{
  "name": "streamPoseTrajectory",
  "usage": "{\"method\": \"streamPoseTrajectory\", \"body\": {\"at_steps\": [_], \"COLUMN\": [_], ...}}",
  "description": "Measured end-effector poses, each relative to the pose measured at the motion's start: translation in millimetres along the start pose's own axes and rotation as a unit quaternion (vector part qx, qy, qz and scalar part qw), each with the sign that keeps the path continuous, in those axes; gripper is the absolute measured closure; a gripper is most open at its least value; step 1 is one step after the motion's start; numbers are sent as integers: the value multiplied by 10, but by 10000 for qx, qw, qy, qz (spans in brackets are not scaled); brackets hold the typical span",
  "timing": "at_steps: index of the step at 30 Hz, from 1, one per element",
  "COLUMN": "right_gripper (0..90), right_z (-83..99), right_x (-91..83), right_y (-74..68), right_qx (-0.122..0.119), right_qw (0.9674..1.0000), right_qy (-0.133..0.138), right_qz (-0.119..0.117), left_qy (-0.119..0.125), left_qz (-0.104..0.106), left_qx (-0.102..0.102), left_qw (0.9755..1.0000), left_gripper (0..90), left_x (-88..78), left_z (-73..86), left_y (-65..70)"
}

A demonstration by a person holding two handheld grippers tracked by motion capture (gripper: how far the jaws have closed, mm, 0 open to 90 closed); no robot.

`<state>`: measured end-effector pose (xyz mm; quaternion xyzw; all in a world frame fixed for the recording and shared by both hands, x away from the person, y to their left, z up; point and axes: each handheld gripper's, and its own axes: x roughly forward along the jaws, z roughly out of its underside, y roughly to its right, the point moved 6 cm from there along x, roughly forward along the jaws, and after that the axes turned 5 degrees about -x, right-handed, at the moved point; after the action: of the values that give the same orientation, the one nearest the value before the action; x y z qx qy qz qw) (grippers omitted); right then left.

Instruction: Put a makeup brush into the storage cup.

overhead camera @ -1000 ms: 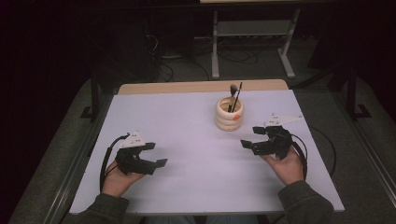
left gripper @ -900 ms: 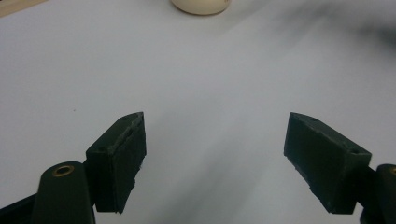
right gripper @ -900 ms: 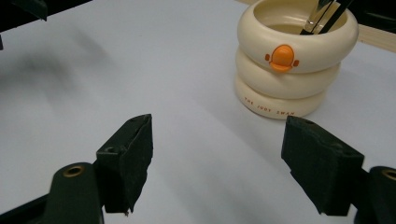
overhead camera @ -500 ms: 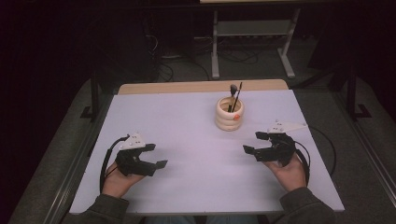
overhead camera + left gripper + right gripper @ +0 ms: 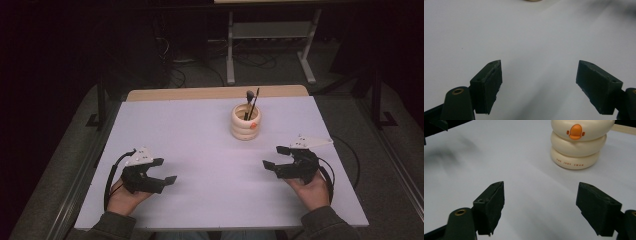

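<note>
A cream holder (image 5: 245,121) made of three stacked rings, with an orange beak mark, stands on the white table (image 5: 200,135) right of centre toward the back. Two dark brushes (image 5: 251,102) stick up out of it. In the right gripper view the holder (image 5: 579,142) sits ahead and to the right of the jaws. My left gripper (image 5: 167,171) rests low at the front left, open and holding nothing (image 5: 539,85). My right gripper (image 5: 276,157) hovers at the front right, open and holding nothing (image 5: 540,206), a hand's length in front of the holder.
A wooden strip (image 5: 215,93) borders the table's far edge. Behind it on the dark floor stand a metal frame (image 5: 270,45) and cables. Cables (image 5: 350,165) trail from the right gripper over the table's right edge.
My right gripper has drawn back toward the person and slightly right, away from the holder. The left gripper has barely moved.
</note>
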<state>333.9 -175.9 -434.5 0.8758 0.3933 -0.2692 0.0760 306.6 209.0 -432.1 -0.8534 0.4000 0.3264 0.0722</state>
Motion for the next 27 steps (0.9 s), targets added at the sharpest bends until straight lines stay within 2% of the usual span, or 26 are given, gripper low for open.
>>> {"method": "streamPoseTrajectory", "body": {"at_steps": [8, 17, 27], "right_gripper": [211, 199, 196], "right_z": [18, 95, 182], "right_x": [-17, -34, -56], "right_y": [-27, -28, -37], "right_qx": [31, 50, 62], "right_qw": [10000, 9999, 9999], "right_qy": [50, 90, 87], "right_qz": [-28, 10, 17], "left_qy": [10, -85, -146], "left_qz": [-17, -4, 17], "left_qx": [-40, 40, 28], "left_qw": [10000, 10000, 9999], "left_gripper": [208, 208, 208], "left_x": [-19, -9, 11], "left_z": [57, 126, 156], "left_y": [14, 30, 29]}}
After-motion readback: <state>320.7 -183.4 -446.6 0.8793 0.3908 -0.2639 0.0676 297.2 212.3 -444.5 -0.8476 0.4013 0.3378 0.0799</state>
